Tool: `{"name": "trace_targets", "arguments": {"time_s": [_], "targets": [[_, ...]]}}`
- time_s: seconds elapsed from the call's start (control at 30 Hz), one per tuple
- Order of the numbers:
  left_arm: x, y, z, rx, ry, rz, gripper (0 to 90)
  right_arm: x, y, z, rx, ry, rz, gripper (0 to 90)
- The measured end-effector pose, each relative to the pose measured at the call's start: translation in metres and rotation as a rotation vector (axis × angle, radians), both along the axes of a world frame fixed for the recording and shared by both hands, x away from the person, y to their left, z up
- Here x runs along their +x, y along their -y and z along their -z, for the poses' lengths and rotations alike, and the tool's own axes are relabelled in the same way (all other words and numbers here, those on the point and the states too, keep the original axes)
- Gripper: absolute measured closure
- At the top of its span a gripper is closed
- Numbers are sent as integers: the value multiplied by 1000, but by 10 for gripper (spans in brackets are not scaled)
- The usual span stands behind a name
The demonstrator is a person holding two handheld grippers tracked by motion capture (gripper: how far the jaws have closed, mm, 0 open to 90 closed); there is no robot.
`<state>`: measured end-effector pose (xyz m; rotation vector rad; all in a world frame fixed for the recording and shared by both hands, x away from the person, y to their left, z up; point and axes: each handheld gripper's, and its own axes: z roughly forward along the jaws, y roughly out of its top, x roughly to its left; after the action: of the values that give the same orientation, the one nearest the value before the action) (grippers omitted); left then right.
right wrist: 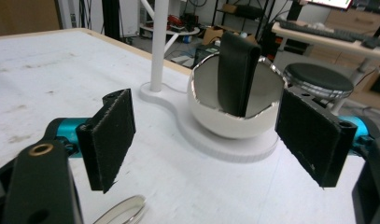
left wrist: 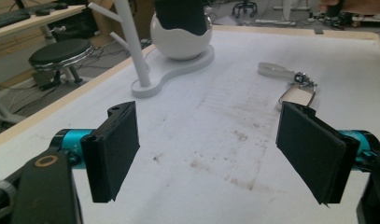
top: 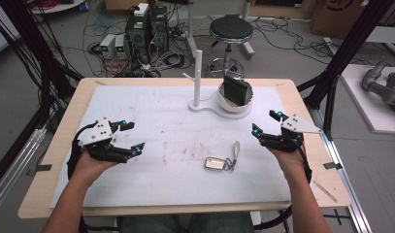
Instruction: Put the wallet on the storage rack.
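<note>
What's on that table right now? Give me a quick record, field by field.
Surface: white mat on a wooden table
Near middle: metal tag with key ring and strap, lying flat, untouched
Far side: white stand with branched post and bowl
In bowl: dark wallet-like thing, upright
Left tool: open, holding nothing
Right tool: open, holding nothing

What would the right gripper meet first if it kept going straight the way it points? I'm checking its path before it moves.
Probably the white bowl holding an upright black wallet; it sits between the right gripper's open jaws, though depth is uncertain.
</note>
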<state>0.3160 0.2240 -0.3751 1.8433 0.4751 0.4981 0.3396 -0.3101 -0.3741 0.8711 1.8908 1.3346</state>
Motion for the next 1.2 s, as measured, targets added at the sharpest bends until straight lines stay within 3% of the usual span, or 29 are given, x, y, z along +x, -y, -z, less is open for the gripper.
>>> {"name": "trace_targets", "arguments": {"time_s": [0.27, 0.47, 1.0, 1.2], "targets": [[3, -6, 9, 30, -20, -30, 197, -15, 0, 10, -12, -64, 18, 198], [7, -3, 16, 41, -38, -30, 195, -16, 3, 16, -24, -120, 29, 198], [10, -19, 18, -26, -51, -92, 195, -11, -2, 20, -24, -145, 43, 198], [10, -18, 17, -15, -46, -96, 195, -9, -3, 21, -26, -150, 43, 198]]}}
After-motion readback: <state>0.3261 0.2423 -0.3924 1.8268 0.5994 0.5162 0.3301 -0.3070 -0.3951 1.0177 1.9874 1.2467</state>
